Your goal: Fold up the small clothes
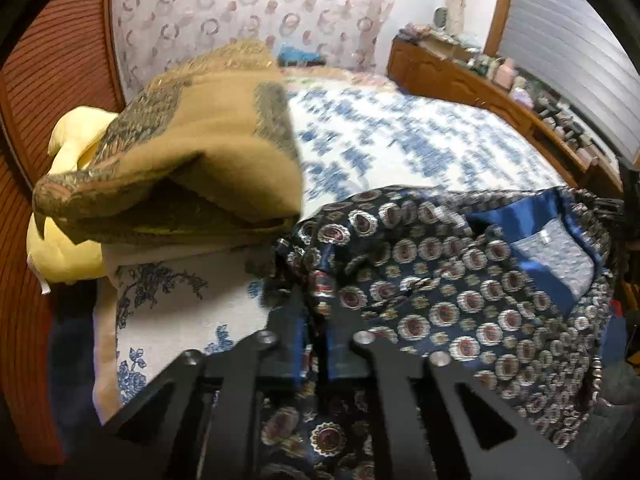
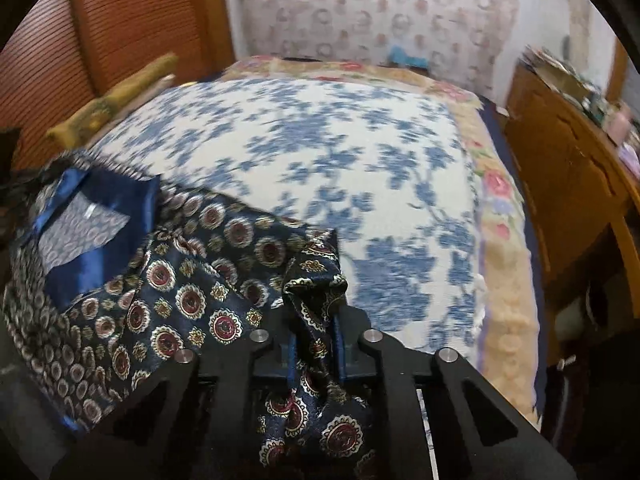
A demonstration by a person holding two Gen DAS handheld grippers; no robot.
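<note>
Honestly, both tools, left tool [image 1: 318,312] and right tool [image 2: 316,320], are pinching the slippery satin medallion-print garment [image 2: 192,280] low over the bed [image 2: 320,152], so one corner could easily slide free mid-fold.

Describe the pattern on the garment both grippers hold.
Navy garment with maroon-and-cream round medallions; clearest in the right wrist view.
</note>
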